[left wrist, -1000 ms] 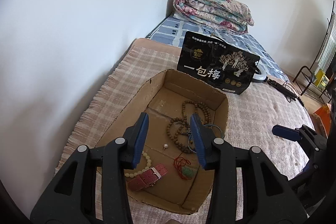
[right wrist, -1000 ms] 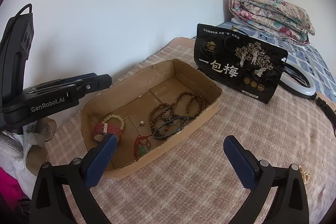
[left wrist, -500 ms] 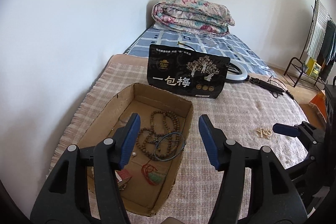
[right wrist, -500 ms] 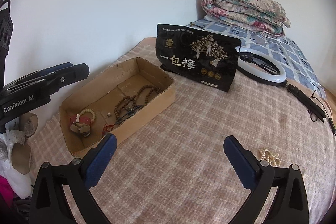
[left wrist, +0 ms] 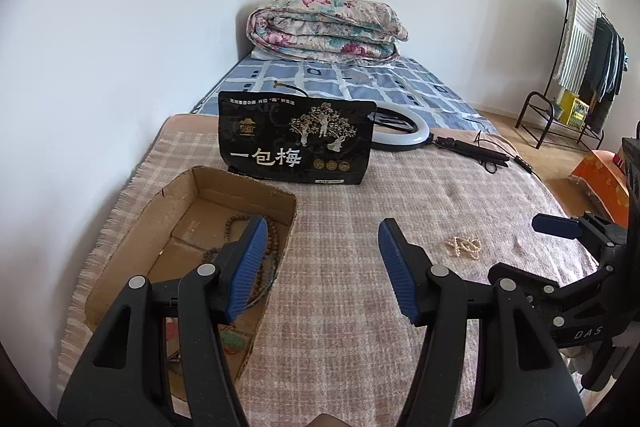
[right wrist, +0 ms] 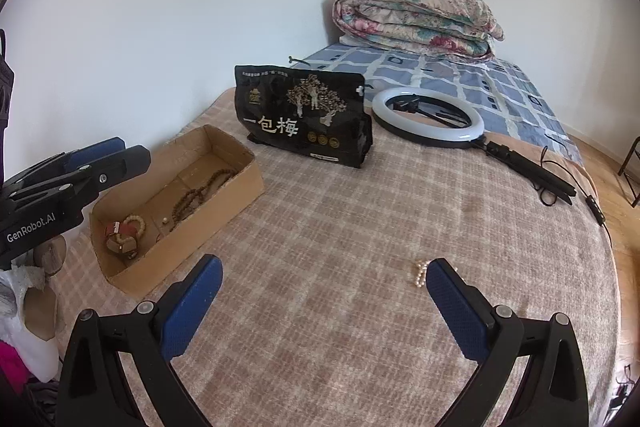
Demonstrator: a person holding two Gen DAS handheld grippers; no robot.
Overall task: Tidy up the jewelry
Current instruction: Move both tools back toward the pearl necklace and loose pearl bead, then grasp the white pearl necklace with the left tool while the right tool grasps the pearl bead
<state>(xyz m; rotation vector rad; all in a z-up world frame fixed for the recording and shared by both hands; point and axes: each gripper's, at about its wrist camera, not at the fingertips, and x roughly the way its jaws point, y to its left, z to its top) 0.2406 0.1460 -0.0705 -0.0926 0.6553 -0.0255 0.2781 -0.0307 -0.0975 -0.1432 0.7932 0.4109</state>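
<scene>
Both grippers have swung off the cardboard box (right wrist: 176, 203): left gripper (left wrist: 322, 267) jaws just opened, nothing between them; right gripper (right wrist: 320, 301) jaws wide apart, empty. Beyond them a pearl string (left wrist: 464, 246) lies loose on the blanket (right wrist: 360, 227), well apart from the box holding the beads (right wrist: 200, 193) and bracelet (right wrist: 124, 233). Likely next pickup.

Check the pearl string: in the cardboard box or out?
Out. The pearl string lies bunched on the checked blanket, apart from the cardboard box.
</scene>
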